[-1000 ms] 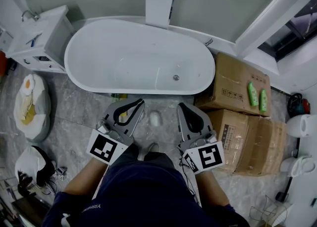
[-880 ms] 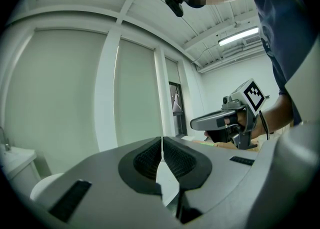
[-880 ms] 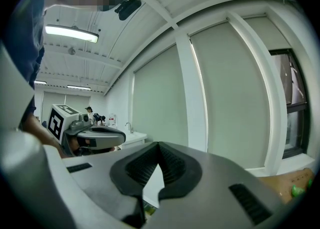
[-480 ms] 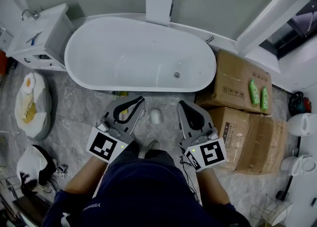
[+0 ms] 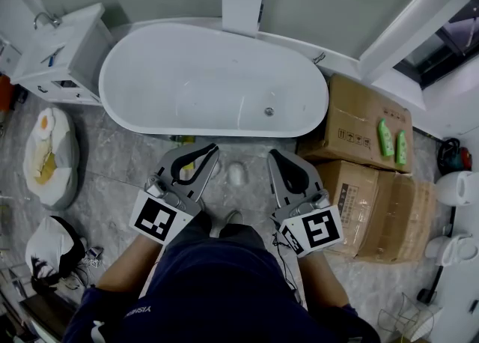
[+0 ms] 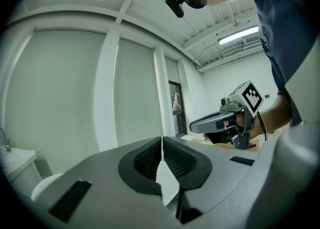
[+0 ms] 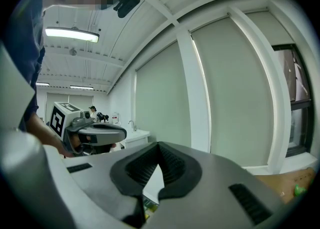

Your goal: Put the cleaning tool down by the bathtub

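Cleaning tool (image 5: pixel 236 175): small white piece lying on the grey floor (image 5: pixel 112 158), just off the near side of the bathtub (image 5: pixel 194 72), between the two grippers and touching neither
Left gripper (image 5: pixel 213 151): jaws together with nothing between them, pointing toward the tub
Right gripper (image 5: pixel 273 156): jaws together, empty, side by side with the left one
Right of the tub: cardboard boxes (image 5: pixel 355 120) with two green bottles (image 5: pixel 384 139) on top
Left of the tub: white sink cabinet (image 5: pixel 63 49)

Bathtub (image 5: pixel 213 79) between sink cabinet (image 5: pixel 63 53) at left and cardboard boxes (image 5: pixel 359 120) at right
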A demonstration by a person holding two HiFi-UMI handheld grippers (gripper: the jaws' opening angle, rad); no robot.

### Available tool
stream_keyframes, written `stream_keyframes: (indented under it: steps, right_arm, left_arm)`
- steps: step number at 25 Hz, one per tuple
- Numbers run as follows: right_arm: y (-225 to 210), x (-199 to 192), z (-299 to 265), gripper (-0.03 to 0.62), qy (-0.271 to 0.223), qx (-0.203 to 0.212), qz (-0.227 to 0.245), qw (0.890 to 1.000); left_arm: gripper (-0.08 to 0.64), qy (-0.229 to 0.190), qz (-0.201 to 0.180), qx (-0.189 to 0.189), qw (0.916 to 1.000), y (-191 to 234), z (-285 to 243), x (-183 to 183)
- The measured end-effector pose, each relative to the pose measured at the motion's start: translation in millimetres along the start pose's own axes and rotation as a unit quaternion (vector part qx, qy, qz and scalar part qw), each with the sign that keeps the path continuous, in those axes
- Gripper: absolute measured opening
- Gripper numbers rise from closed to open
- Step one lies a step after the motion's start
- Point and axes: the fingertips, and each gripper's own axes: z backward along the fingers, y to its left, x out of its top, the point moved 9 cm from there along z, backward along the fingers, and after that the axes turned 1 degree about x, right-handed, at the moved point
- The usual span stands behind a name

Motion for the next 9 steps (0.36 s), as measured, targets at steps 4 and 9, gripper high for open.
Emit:
stream_keyframes:
  steps: [4, 9]
  right_arm:
    - [-0.6, -1.4, 2.1, 0.003, 0.003, 0.002, 0.001, 1.0]
    - [1.2, -3.3, 3.6, 0.003, 0.007, 0.004, 0.0, 1.0]
  left_arm:
    - [0.037, 0.0, -0.001, 0.001, 1.0, -2.3, -0.3, 0.4]
    - [0.037, 0.001, -0.004, -0.001, 1.0, -4.0, 1.2, 0.2]
